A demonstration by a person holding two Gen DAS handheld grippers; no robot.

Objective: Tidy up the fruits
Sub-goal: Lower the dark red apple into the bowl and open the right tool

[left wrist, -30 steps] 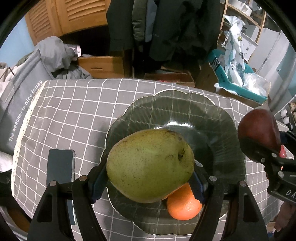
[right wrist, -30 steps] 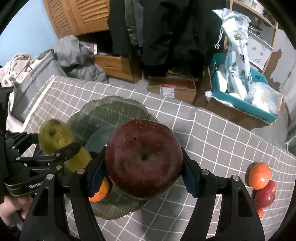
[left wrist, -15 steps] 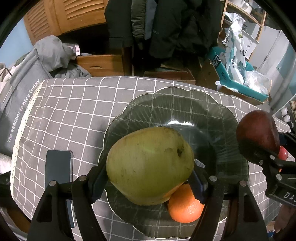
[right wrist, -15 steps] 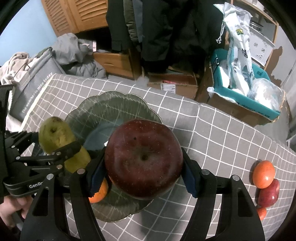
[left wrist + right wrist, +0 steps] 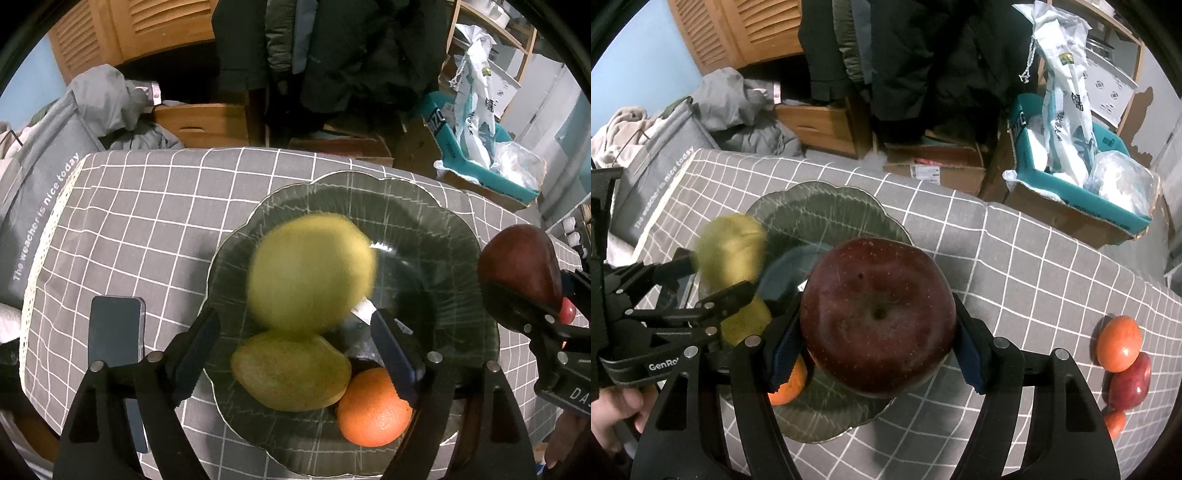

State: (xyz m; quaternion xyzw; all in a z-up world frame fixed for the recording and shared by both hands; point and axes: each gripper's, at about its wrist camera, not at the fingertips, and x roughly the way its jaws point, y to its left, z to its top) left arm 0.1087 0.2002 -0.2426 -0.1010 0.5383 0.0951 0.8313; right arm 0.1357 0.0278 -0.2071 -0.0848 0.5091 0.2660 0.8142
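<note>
A dark glass plate (image 5: 436, 221) sits on the grey checked tablecloth. My left gripper (image 5: 295, 354) is open above it. A green pear (image 5: 310, 269), blurred by motion, is free of the fingers and over the plate. A yellow-green mango (image 5: 291, 369) and an orange (image 5: 373, 406) lie in the plate. My right gripper (image 5: 879, 347) is shut on a dark red apple (image 5: 879, 314), held over the plate's right side (image 5: 827, 206). The apple also shows at the right in the left wrist view (image 5: 517, 269).
A dark phone (image 5: 114, 332) lies left of the plate. An orange fruit (image 5: 1119, 347), a red apple (image 5: 1130, 384) and a small orange one (image 5: 1115, 422) lie on the cloth at the right. Beyond the table edge are boxes, a grey bag and hanging coats.
My left gripper has opened and let go of the pear, which now drops blurred toward the plate. The mango under it has come into sight. The right gripper still holds the apple.
</note>
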